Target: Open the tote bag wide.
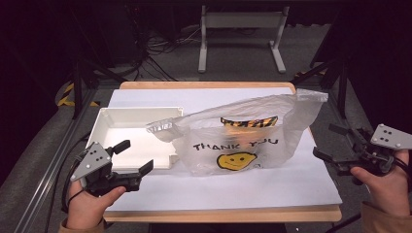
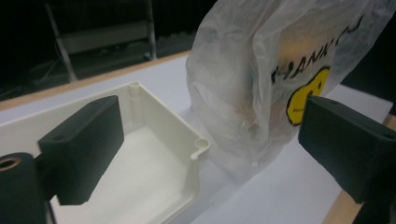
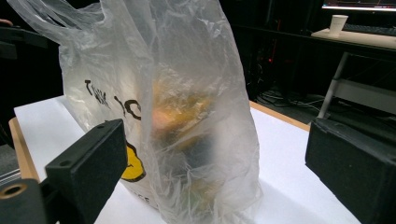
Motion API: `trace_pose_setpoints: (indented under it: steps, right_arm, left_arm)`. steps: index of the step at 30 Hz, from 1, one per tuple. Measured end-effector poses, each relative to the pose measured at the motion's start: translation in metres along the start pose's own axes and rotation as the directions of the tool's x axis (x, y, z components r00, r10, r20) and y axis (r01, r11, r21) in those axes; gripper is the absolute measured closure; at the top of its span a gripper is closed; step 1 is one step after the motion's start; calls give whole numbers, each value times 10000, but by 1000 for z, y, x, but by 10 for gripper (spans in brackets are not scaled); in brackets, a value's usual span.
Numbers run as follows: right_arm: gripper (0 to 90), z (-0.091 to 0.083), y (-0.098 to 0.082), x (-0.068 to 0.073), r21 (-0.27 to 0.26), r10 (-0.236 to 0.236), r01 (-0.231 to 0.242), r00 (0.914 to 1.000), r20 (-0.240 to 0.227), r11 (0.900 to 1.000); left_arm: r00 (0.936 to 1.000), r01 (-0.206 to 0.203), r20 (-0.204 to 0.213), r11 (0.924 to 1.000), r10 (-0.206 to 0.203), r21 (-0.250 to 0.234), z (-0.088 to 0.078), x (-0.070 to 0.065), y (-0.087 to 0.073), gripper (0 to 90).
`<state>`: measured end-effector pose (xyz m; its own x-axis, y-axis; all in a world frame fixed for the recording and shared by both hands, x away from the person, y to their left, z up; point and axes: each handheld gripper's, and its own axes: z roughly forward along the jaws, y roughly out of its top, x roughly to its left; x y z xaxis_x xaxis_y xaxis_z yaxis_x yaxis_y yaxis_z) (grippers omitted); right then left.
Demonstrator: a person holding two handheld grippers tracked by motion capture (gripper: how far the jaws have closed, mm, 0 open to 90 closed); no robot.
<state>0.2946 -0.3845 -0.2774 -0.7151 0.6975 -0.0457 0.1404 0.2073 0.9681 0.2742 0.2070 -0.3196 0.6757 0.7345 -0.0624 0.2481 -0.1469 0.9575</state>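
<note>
One plastic bag (image 1: 243, 138) on the counter (image 1: 301, 184): clear film, printed "THANK YOU" with a yellow smiley face. It stands upright near the middle. Blurred orange and dark contents show through the film; what they are can't be made out. The handles spread loose toward the far right.

One white tray (image 1: 131, 136), shallow and rectangular, sits left of the bag. The bag's left side laps over the tray's right edge; in the left gripper view the bag (image 2: 261, 79) stands just beside the tray's (image 2: 154, 140) near corner.

Two grippers, one per hand.

Left gripper (image 1: 133, 155): at the near left of the counter, over the tray's front edge, aimed toward the bag. Fingers (image 2: 84, 144) wide apart, nothing between them, touching nothing.

Right gripper (image 1: 330, 143): off the counter's right edge, well apart from the bag, pointing at its side. Fingers (image 3: 91, 163) wide apart and holding nothing; in the right gripper view the bag (image 3: 177, 107) stands beyond the gap, untouched.

One white cup (image 3: 337, 24) on a far desk in the dark background.
</note>
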Motion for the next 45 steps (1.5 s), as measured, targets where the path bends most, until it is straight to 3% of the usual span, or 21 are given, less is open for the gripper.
trace_pose_setpoints:
  steps: [5,11,18,27,29,36,39,40,45]
  right_arm:
    - [57,3,0,3,34,16,-15,9999,-117,10000]
    - [50,8,4,10,-143,-37,31,9993,-377,9999]
    - [42,16,15,19,-537,-188,153,9976,-662,9984]
    - [63,32,34,25,-490,-572,533,9948,-840,9974]
    - [121,35,38,27,-586,-605,554,9941,-896,9967]
    - [670,41,41,29,-231,-976,954,9860,-1355,9952]
    - [857,43,39,27,-87,-1096,1095,9830,-1475,9939]
    - [900,43,39,27,-68,-1130,1133,9817,-1534,9935]
    - [900,40,37,24,-14,-1190,1197,9860,-1171,9928]
  left_arm:
    - [9994,141,304,9998,-145,144,-1,-4,3,116]
    - [9985,-190,519,9997,183,134,-2,-8,9,119]
    - [9985,-159,537,9996,147,226,-1,-9,9,118]
    - [9986,-108,526,9995,93,290,1,-10,9,126]
    - [9983,-114,569,9994,94,337,2,-10,9,129]
    - [9981,-75,614,9993,53,369,3,-11,8,136]
    - [9977,-88,669,9990,59,433,5,-11,8,140]
    - [9977,-73,681,9989,42,463,6,-11,7,143]
    - [9970,-75,779,9982,29,594,8,-12,7,152]
